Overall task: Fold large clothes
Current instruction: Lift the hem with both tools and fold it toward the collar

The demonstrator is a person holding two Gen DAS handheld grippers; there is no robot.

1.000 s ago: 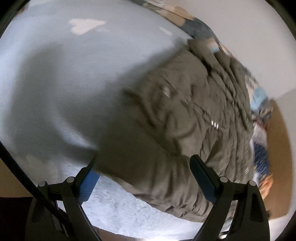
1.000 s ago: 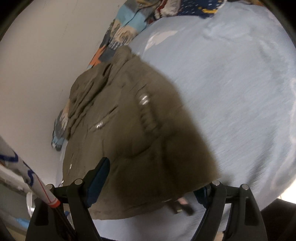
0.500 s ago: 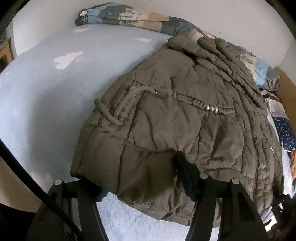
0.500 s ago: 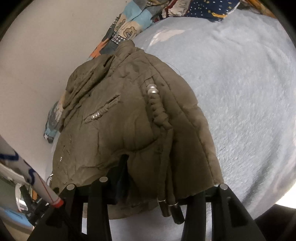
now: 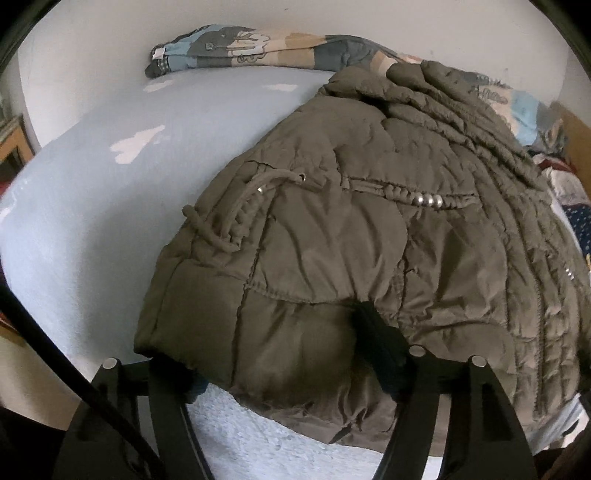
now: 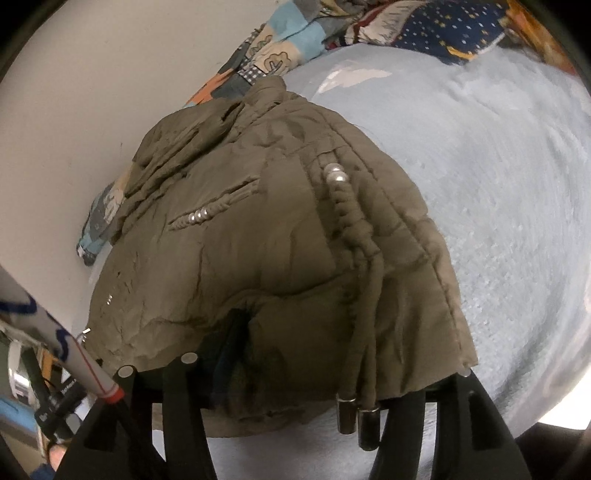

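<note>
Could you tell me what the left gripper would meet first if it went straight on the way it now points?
The olive padded jacket: its near hem already lies between the opening jaws of the left gripper, so it would push straight into that fabric, probably with the light blue blanket beneath.

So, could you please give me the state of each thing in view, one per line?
Olive jacket: folded over, lying on the bed, hem between both tongs.
Drawcords: loose, hanging over the hem.
Left tongs: jaws opening, hem between them.
Right tongs: jaws opening, hem between them.
Patterned blanket: bunched against the wall.

white wall [image 5: 406, 22] | pale blue bed cover [image 6: 498, 166] | patterned bedding [image 5: 240, 48]
</note>
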